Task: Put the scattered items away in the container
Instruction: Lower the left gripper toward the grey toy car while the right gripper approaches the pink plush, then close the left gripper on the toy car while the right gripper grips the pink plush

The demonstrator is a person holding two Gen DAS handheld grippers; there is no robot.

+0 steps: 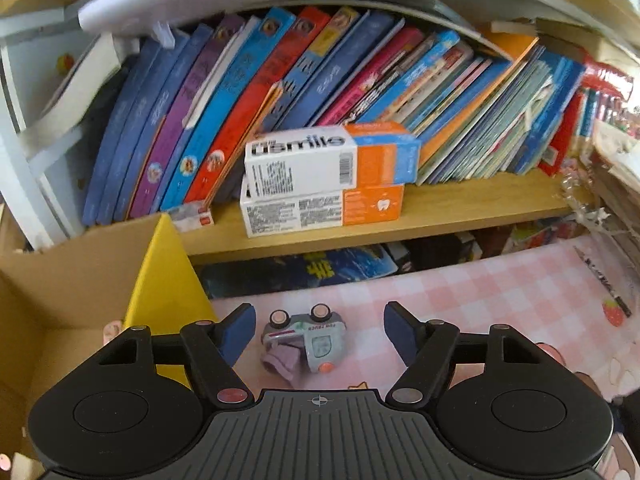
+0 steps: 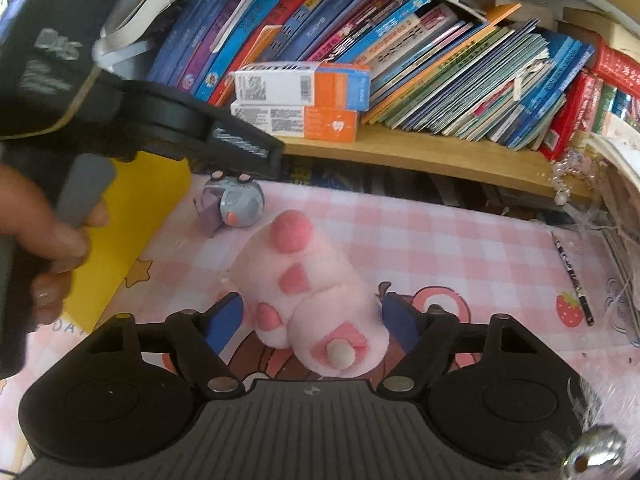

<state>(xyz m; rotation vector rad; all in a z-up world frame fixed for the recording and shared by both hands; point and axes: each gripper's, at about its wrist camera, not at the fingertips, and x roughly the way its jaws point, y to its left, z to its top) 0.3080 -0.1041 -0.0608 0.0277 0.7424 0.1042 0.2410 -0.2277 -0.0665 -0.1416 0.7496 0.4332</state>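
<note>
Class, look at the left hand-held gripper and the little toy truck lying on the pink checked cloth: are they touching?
Apart. The left wrist view shows the toy truck lying between the left hand-held gripper's blue pads, with pink cloth visible on both sides.

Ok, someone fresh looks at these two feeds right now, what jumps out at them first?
Probably the pink plush paw lying on the checked tablecloth, right between the right gripper's blue pads, which aren't clearly pressing it. Next, the small toy truck tipped wheels-up between the open left gripper's fingers, beside the yellow-sided cardboard box. Behind, a crammed bookshelf.
</note>
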